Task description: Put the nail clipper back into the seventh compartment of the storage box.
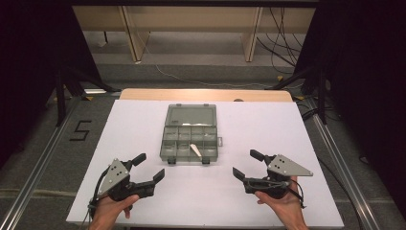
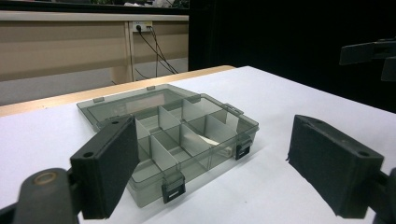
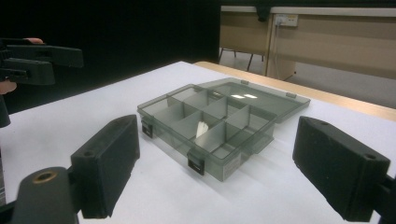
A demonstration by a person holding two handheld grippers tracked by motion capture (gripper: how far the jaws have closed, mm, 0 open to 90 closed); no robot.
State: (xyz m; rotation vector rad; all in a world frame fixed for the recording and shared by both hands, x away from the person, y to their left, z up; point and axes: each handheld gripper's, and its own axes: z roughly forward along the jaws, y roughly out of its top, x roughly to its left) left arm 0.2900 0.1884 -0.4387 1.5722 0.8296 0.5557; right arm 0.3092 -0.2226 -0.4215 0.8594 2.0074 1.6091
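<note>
A smoky clear plastic organizer box [image 1: 191, 134] lies in the middle of the white table top [image 1: 134, 124], its lid folded flat away from me. Dividers split it into several compartments. A small white piece [image 1: 195, 150] rests in a front compartment, seen also as the white piece [image 3: 202, 128] and the white piece [image 2: 211, 140]. My left gripper [image 1: 149, 166] is held open at the front left, short of the box [image 2: 177, 135]. My right gripper [image 1: 245, 164] stands open at the front right, facing the box [image 3: 219, 126]. Both hold nothing.
The table top's wooden far edge [image 1: 206, 94] shows beyond the white sheet. Metal rails [image 1: 43, 158] run along both sides on the floor, with a "5" mark [image 1: 80, 130] at the left. Cables [image 1: 282, 43] trail on the floor behind, by wooden desk legs.
</note>
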